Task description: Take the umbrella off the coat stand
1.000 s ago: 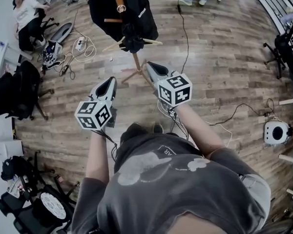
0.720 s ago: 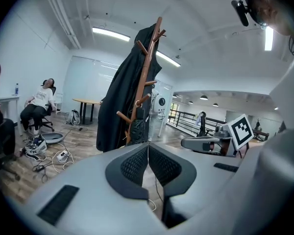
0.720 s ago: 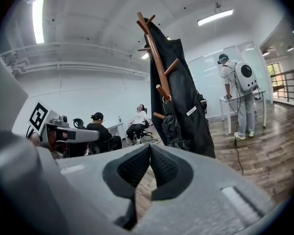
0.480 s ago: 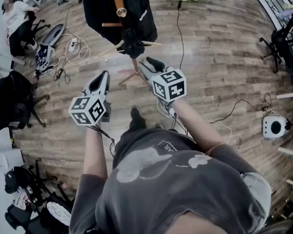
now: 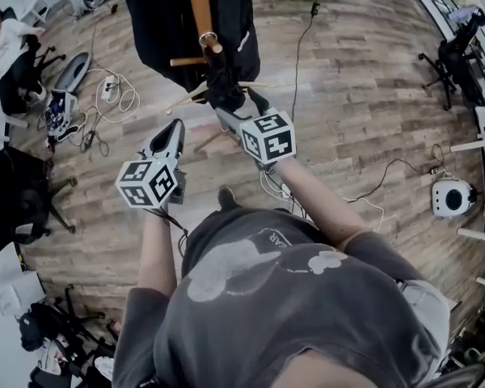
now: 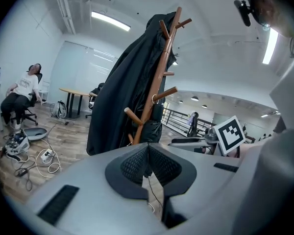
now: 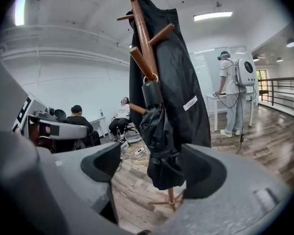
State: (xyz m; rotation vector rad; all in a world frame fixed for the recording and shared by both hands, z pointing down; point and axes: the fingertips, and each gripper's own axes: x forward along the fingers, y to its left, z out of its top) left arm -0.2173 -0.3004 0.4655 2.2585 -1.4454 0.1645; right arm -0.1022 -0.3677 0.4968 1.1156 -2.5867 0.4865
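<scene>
**Head view.** You face the coat stand (image 5: 198, 6), which carries a black coat (image 5: 158, 31). The folded black umbrella (image 5: 225, 87) hangs on the stand's near side. Your right gripper (image 5: 241, 110) reaches close to the umbrella's lower end. Your left gripper (image 5: 174, 129) sits lower and to the left, apart from it.

**Left gripper view.** The jaws are pressed together with nothing between them. Stand, coat and umbrella lie ahead.

**Right gripper view.** The jaws stand wide apart and frame the umbrella's loose lower folds without touching them. The umbrella hangs by a loop (image 7: 151, 77) over a slanting peg (image 7: 138, 61), with its stubby handle (image 7: 151, 93) just beneath.

**Handling, as judged.** The umbrella is probably light, and its fabric is likely soft and slippery enough to slide under the pads. Take hold of the firm handle, or high on the bundle where the shaft stiffens it. Then lift until the loop clears the peg's raised tip.
</scene>
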